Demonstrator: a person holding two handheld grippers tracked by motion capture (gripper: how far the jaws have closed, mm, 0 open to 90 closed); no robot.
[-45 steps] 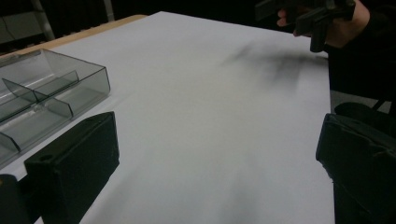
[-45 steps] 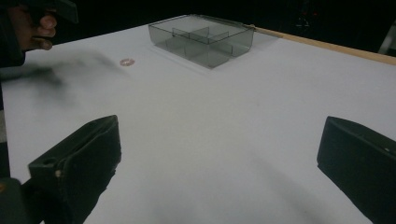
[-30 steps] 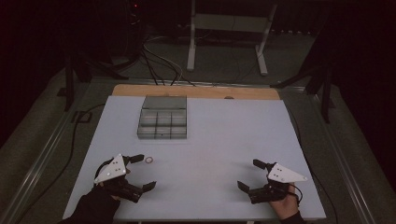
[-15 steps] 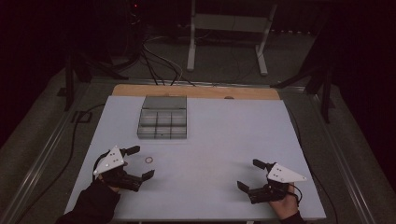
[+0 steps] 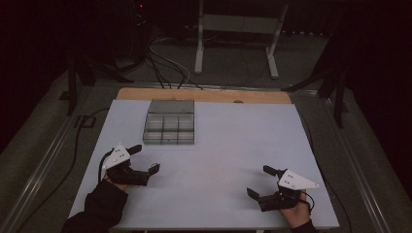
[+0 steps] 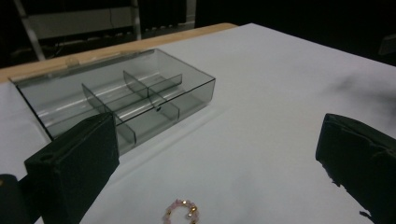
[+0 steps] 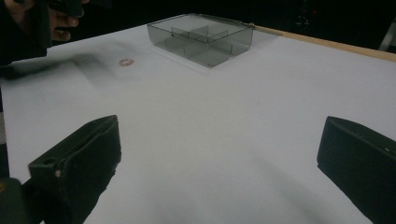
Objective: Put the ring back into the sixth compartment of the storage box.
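A small pink and gold bead ring (image 6: 182,211) lies on the white table (image 5: 233,145), low between the jaws of my left gripper (image 6: 210,163), just ahead of the camera. That gripper (image 5: 145,158) is open and holds nothing. Beyond the ring stands a smoky clear plastic box (image 6: 116,93) with several empty compartments, its lid open flat behind it. My right gripper (image 5: 261,181) rests open near the front right of the table, nothing between its jaws (image 7: 215,158). From there the bead ring (image 7: 126,61) and the box (image 7: 201,35) show far off.
The box (image 5: 169,128) sits at the back left of the table, near a wooden strip (image 5: 204,94) along the far edge. Cables and a metal stand (image 5: 238,29) lie on the dark floor beyond. The person's left hand (image 7: 60,21) shows in the right gripper view.
My left gripper has moved forward, away from the person, so that its open jaws now stand on either side of the bead ring. The right gripper has stayed put.
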